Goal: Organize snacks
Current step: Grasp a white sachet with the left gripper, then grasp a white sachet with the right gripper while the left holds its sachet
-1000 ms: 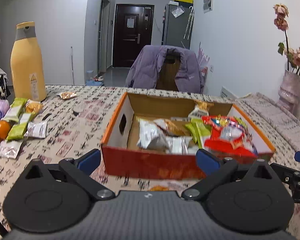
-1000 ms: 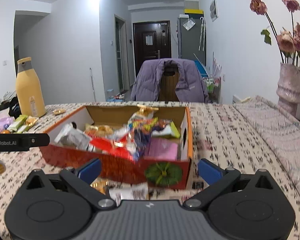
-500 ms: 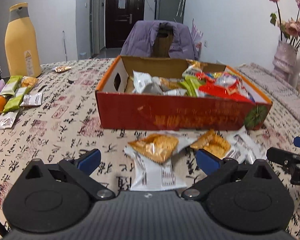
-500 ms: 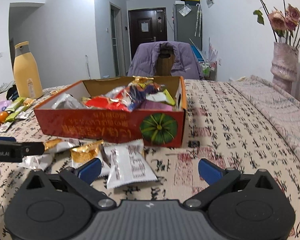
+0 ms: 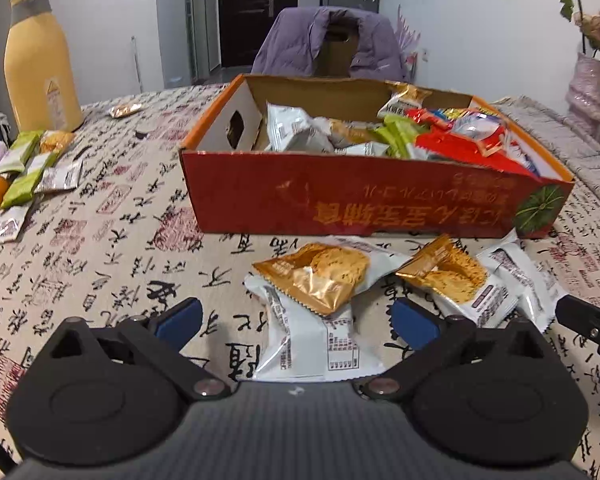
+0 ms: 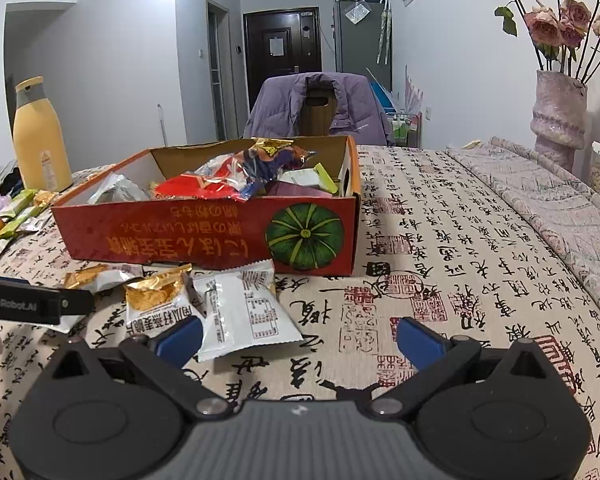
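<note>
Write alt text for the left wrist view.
The open left gripper hovers over white and gold snack packets on a calligraphy-print tablecloth, before a red cardboard box full of snacks. A yellow bottle stands far left.

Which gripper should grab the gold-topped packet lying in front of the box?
Left. The left gripper is open with the gold-topped packet straight ahead between its fingers; the right gripper faces mostly bare tablecloth.

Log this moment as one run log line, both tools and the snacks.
left tool: open, over white packet | right tool: open, empty | loose packets in front of red box | box part-filled
</note>
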The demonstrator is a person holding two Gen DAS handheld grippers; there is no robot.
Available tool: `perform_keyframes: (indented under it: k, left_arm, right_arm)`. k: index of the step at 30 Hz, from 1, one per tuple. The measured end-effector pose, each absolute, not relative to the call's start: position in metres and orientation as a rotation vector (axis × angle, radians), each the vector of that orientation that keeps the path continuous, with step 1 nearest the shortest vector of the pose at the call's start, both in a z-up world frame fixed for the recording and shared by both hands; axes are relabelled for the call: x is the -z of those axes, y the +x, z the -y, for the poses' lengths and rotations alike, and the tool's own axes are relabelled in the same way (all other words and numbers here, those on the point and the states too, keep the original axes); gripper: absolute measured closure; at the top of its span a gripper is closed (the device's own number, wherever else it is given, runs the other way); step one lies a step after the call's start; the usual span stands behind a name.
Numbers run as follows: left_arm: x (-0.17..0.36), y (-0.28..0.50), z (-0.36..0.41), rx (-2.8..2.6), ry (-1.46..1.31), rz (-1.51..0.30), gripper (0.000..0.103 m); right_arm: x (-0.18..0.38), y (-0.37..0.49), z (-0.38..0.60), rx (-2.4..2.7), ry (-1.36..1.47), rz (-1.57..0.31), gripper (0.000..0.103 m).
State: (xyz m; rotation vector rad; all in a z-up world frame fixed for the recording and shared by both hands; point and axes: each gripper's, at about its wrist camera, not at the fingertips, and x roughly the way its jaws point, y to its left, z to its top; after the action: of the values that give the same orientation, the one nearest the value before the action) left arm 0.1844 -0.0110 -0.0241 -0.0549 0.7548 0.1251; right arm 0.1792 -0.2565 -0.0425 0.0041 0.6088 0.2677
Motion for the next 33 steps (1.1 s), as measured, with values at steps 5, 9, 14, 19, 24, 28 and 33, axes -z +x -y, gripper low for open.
perform_keyframes:
  k: [5,9,14,19,24,28,33]
  left_arm:
    - [0.031,0.188,0.015,-0.133,-0.068,-0.771,0.018]
    - [0.03,0.186,0.021,-0.133,-0.045,-0.743,0.049]
    - [0.028,0.179,0.019,-0.108,-0.061,-0.721,0.058]
    - [0.021,0.162,0.014,-0.075,-0.067,-0.667,0.059]
    - [0.009,0.142,0.01,-0.05,-0.059,-0.594,0.059]
    - [0.001,0.134,0.003,-0.052,-0.078,-0.549,0.059]
    - [-0.005,0.133,-0.002,-0.051,-0.082,-0.512,0.058]
  right_arm:
    - [0.045,0.181,0.256,-0.264,0.004,-0.613,0.0]
    - [0.045,0.181,0.256,-0.265,0.01,-0.608,0.0]
    - [0.046,0.181,0.256,-0.265,0.01,-0.61,0.0]
    - [0.046,0.182,0.256,-0.264,0.011,-0.609,0.0]
    - [0.047,0.182,0.256,-0.261,0.01,-0.605,0.0]
    - [0.047,0.18,0.254,-0.258,-0.002,-0.599,0.0]
    - [0.047,0.179,0.251,-0.255,-0.029,-0.599,0.0]
